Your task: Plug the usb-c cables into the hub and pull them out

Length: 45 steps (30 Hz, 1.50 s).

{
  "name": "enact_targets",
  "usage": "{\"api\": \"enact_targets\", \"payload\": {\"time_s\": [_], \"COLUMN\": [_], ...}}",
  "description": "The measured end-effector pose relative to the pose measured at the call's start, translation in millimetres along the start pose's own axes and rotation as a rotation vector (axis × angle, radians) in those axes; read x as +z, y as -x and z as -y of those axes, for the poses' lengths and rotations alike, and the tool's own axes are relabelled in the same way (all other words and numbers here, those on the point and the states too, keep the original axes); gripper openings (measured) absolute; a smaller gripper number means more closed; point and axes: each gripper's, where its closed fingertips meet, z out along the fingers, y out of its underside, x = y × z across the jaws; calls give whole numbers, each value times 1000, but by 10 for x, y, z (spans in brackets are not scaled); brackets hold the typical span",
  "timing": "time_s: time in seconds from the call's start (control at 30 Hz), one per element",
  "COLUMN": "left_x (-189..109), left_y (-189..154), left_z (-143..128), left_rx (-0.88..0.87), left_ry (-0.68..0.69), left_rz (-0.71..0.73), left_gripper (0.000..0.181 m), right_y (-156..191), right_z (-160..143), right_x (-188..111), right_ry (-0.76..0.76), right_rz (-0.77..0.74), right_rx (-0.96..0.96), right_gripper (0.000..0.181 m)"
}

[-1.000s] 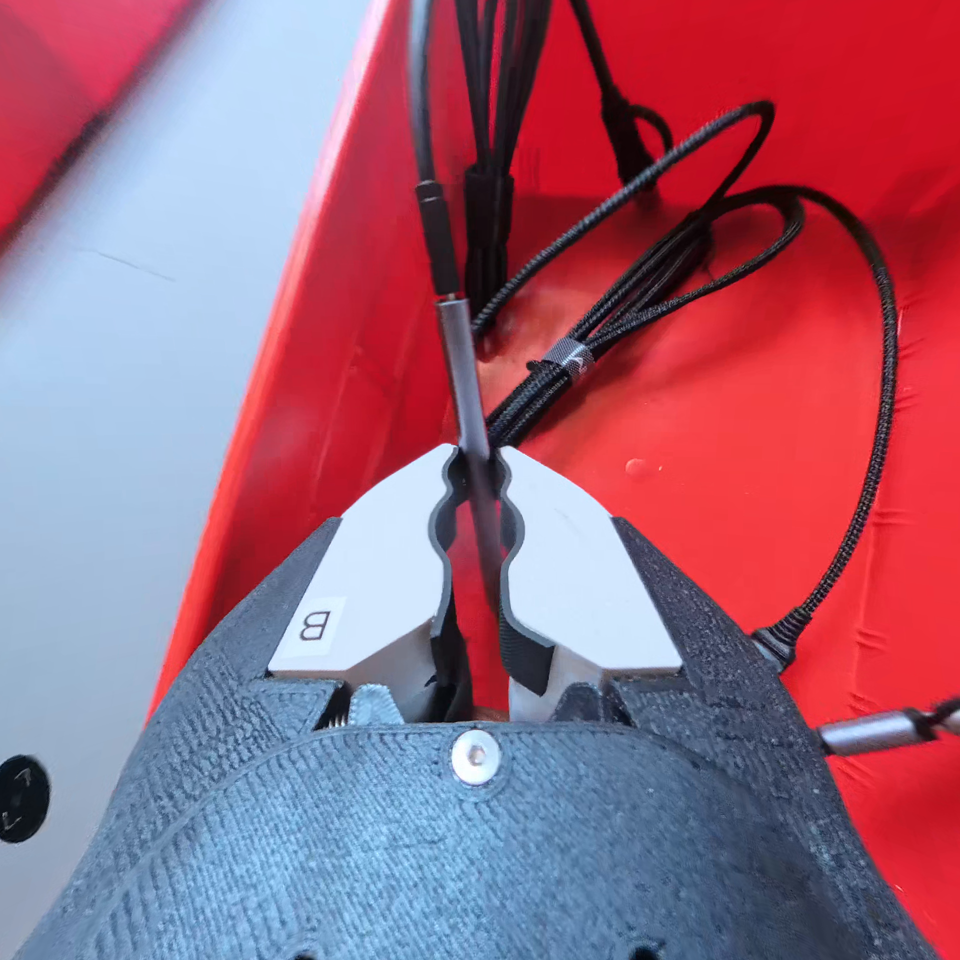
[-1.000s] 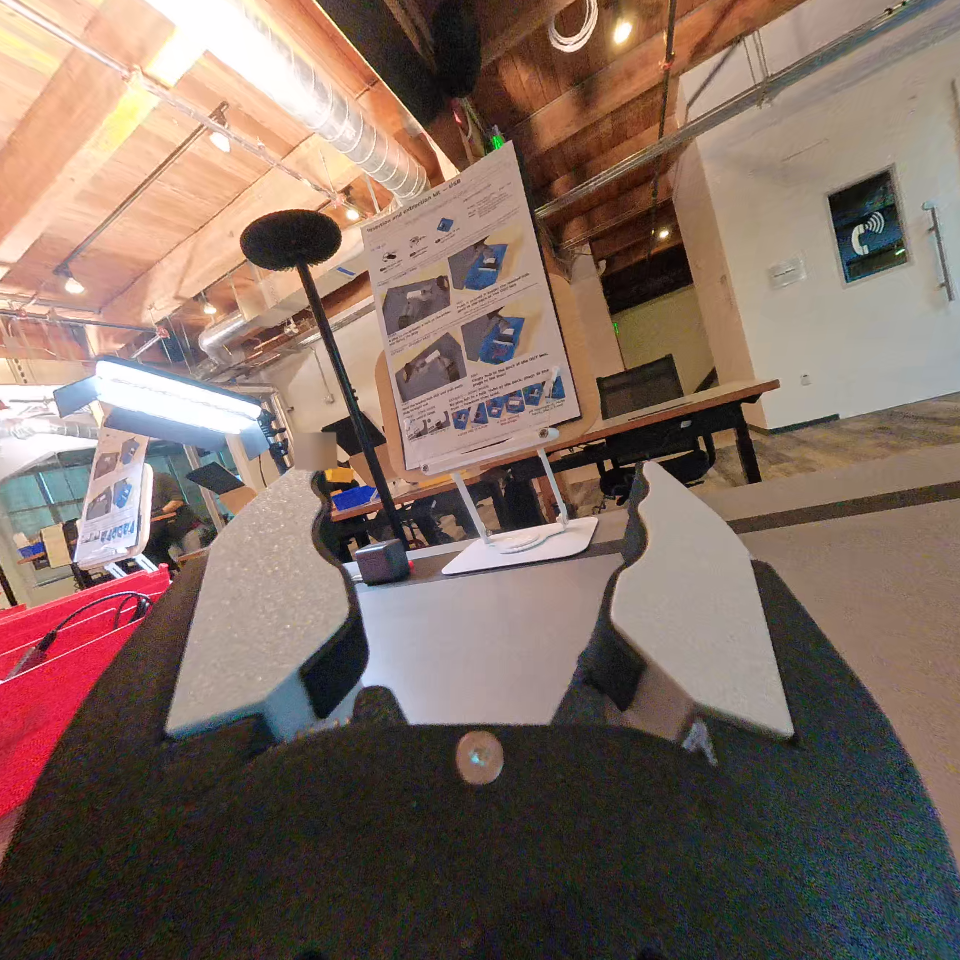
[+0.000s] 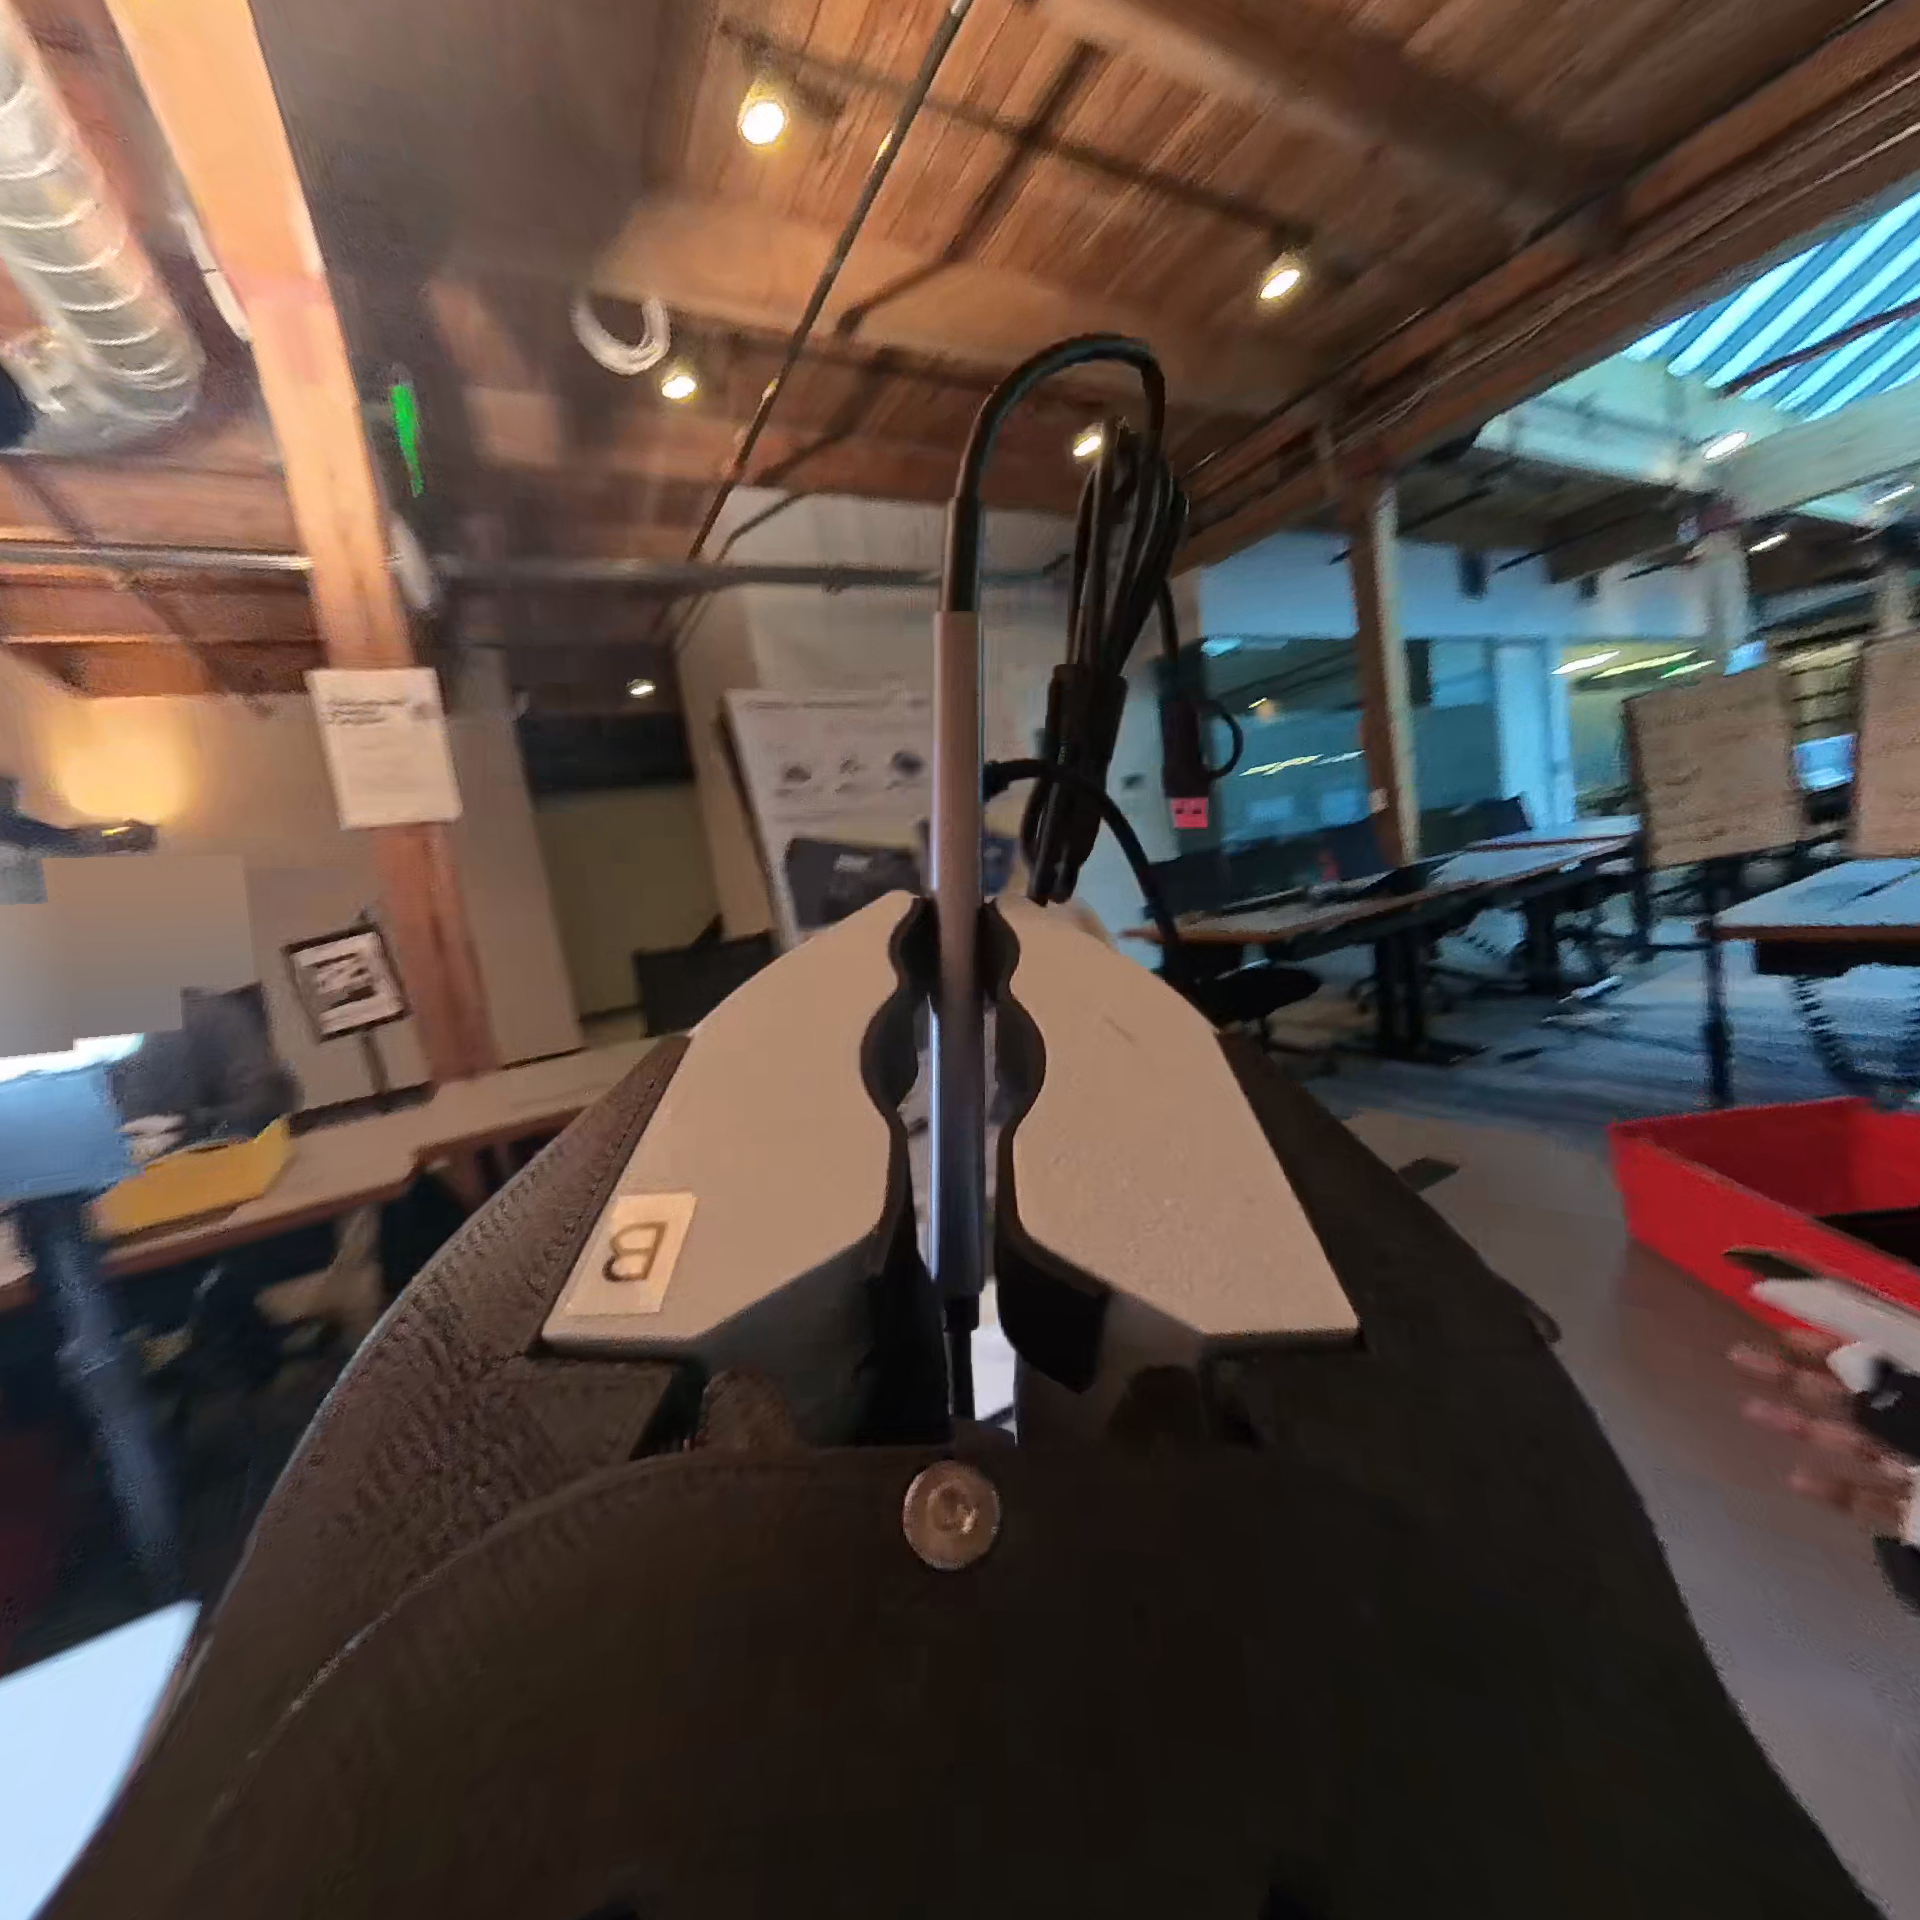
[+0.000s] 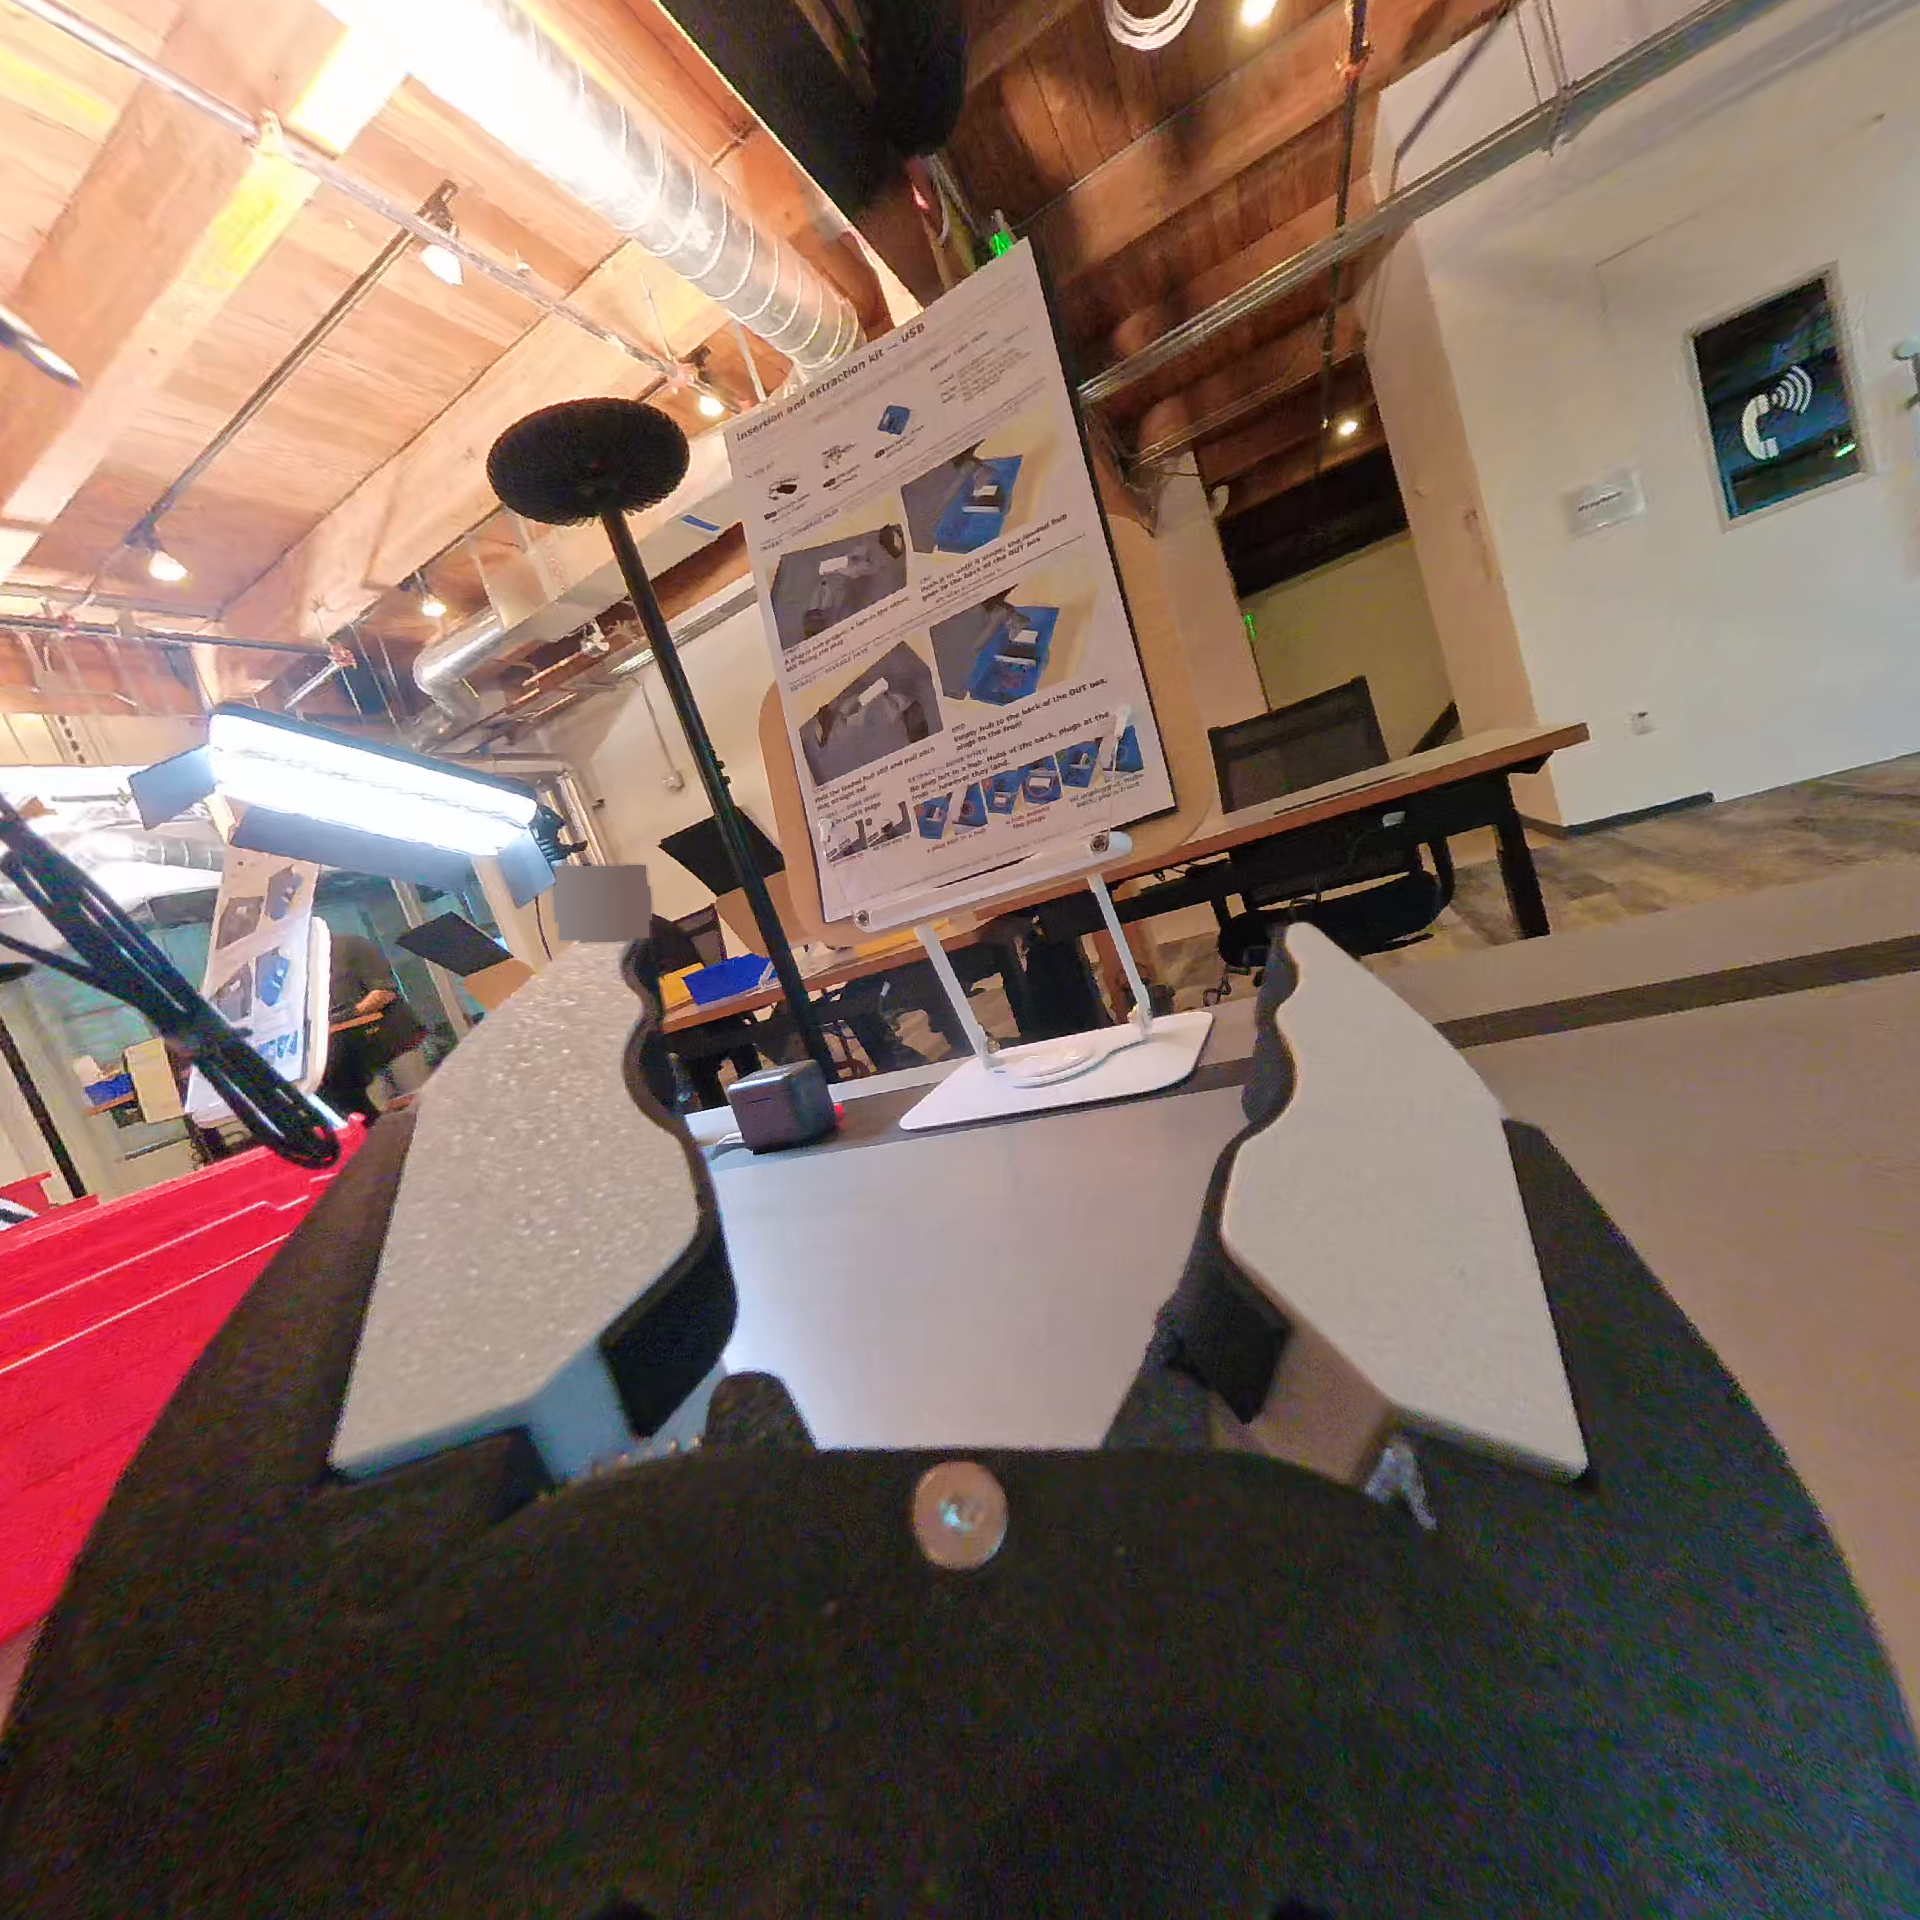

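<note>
The grey table (image 4: pixel 935 1288) takes up most of the space in front of the right gripper, running back to a white stand (image 4: pixel 1060 1070) that props up a printed instruction sheet (image 4: pixel 935 582). Left of that, a red bin (image 4: pixel 125 1309) sits at the table's edge, and from the left wrist view the same red bin (image 3: pixel 1745 1174) shows low on the right side. A bright light panel (image 4: pixel 364 790) hangs over the bin side. A thin black pole with a round black top (image 4: pixel 665 665) rises from behind a small dark cube (image 4: pixel 781 1110) on the table.

The right gripper (image 4: pixel 951 1039) is held low over the table with its jaws spread wide and nothing between them.

The left gripper (image 3: pixel 956 925) is raised and pointed out across the room, its jaws closed on the slim grey hub (image 3: pixel 956 831), which stands upright between them and sticks out past the tips. From the hub's top a black cable (image 3: pixel 1060 384) arcs over and drops down on the right side, ending in a bundled coil (image 3: pixel 1101 748) that dangles in the air beside the hub. A plug with a pink tip (image 3: pixel 1190 790) hangs by the coil, apart from the hub. In the right wrist view, black cables (image 4: pixel 156 997) slant down toward the bin.
</note>
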Motion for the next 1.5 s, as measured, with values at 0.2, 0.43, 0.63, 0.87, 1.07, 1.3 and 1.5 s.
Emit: {"api": "enact_targets", "payload": {"time_s": [0.2,0.43,0.63,0.87,1.07,1.3,1.5], "left_x": [270,248,153,-31,-232,-274,-361], "left_y": [-602,-1367,-1726,-1970,-2149,-2214,-2332], "left_z": [86,-857,-1822,-2501,-2803,-2656,-2657], "left_rx": [-141,-424,-754,-876,-922,-902,-1001], "left_ry": [-54,35,195,346,423,345,369], "left_rz": [-168,-269,-332,-309,-282,-334,-402], "left_gripper": [9,9,9,9,9,9,9], "right_y": [82,379,443,1024,1777,2321,1705], "right_z": [-2,104,34,184,927,-264,-1078], "right_x": [-14,-95,-104,-219,-386,-387,-288], "right_ry": [11,-38,9,-43,-207,388,458], "right_rz": [63,244,274,470,575,719,626], "right_rx": [28,44,16,-270,-422,-453,-898], "right_gripper": [90,70,60,50,27,30,36]}}
